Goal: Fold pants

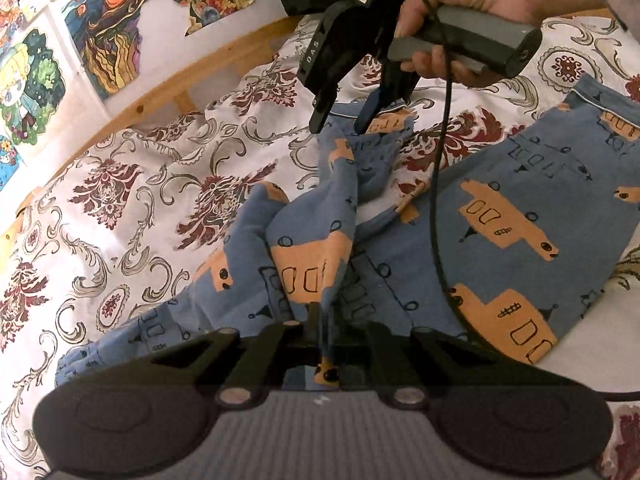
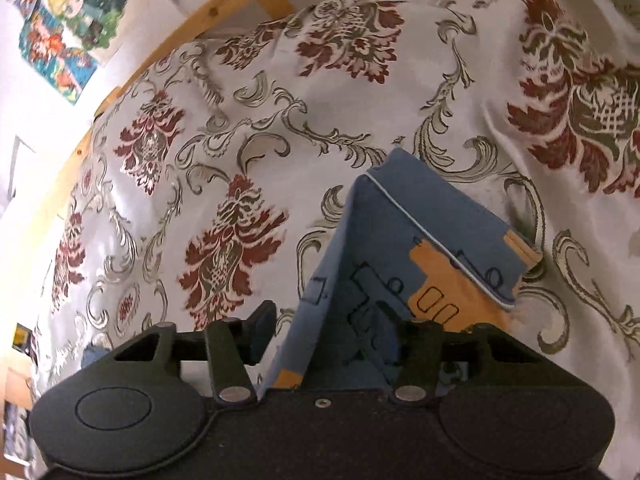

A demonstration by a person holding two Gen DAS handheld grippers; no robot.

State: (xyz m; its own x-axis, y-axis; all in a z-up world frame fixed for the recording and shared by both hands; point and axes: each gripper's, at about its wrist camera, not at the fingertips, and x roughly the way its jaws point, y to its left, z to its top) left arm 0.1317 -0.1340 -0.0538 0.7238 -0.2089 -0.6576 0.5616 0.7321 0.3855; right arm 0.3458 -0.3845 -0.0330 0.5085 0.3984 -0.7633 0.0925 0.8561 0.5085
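1. The pants [image 1: 472, 232] lay rumpled on the bedspread [image 1: 132, 200], one leg spread flat, the other bunched and lifted.
2. The left gripper [image 1: 320, 332] had its jaws closed on a ridge of cloth near the waist end.
3. The right gripper [image 1: 344, 120], held in a hand [image 1: 472, 0], pinched the lifted leg's hem; in the right wrist view the jaws looked partly open with the hem [image 2: 440, 232] between them, and a firm clamp could not be confirmed.
4. Done well, both grips would probably rise together, keeping the cloth taut.
5. The lifted leg should land edge-to-edge on the flat one.
6. The dangling cable [image 1: 440, 184] might snag folds.
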